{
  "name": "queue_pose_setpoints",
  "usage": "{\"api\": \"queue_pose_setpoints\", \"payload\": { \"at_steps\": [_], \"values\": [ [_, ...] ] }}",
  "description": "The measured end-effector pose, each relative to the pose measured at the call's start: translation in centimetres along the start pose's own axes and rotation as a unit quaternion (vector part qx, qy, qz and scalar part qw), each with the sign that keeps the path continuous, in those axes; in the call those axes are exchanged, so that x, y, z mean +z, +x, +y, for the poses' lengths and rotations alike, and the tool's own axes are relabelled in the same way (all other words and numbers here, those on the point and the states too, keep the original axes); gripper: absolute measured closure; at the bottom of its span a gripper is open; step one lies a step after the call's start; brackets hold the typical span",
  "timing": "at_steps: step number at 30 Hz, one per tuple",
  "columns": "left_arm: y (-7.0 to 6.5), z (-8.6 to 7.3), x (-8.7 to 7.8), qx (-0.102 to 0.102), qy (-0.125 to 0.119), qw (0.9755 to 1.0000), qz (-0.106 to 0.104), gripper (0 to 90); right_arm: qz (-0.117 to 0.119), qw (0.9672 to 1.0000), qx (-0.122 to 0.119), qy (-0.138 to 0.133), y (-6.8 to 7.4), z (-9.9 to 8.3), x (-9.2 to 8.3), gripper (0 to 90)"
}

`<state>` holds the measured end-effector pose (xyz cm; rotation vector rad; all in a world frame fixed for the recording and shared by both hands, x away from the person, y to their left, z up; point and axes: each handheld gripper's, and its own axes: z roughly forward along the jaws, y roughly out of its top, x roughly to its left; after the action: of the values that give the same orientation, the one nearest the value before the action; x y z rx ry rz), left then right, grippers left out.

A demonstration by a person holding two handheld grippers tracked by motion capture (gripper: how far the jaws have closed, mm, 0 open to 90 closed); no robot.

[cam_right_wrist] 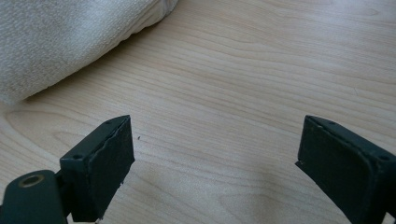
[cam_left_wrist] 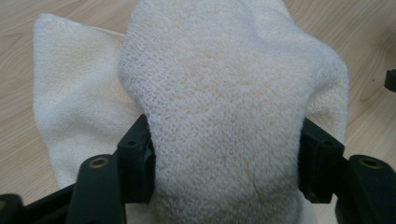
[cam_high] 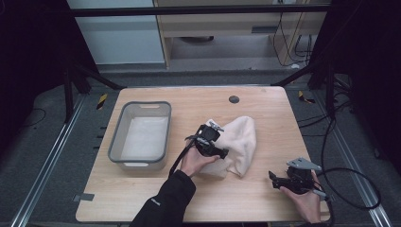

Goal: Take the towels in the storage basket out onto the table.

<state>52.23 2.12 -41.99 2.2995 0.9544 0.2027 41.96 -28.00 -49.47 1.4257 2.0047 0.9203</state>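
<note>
A grey bin (cam_high: 140, 135) stands left of the left gripper (cam_left_wrist: 224, 154), whose fingers (cam_left_wrist: 135, 161) pinch a fold of the cream towel (cam_left_wrist: 224, 93), likely for lifting; the right gripper (cam_right_wrist: 215, 163) waits wide apart on the surface (cam_right_wrist: 261, 70), towel beyond its fingers

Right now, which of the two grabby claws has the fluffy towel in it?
The left gripper has it: the cream towel bulges between its jaws. The right gripper hovers open over bare table, apart from the towel.
</note>
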Motion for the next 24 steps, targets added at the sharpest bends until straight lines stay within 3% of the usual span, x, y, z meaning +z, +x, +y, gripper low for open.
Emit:
{"api": "queue_pose_setpoints", "payload": {
  "at_steps": [11,24],
  "values": [
    [0.2,-0.6,-2.4,0.006,-0.023,0.9997,-0.007,25.8,-0.002,1.0,-0.001,-0.001,-0.1,0.0,0.0,10.3],
    [1.1,-2.3,-6.6,0.012,-0.047,0.9988,-0.008,25.9,-0.001,1.0,0.001,-0.003,-0.1,0.0,0.0,10.2]
  ]
}}
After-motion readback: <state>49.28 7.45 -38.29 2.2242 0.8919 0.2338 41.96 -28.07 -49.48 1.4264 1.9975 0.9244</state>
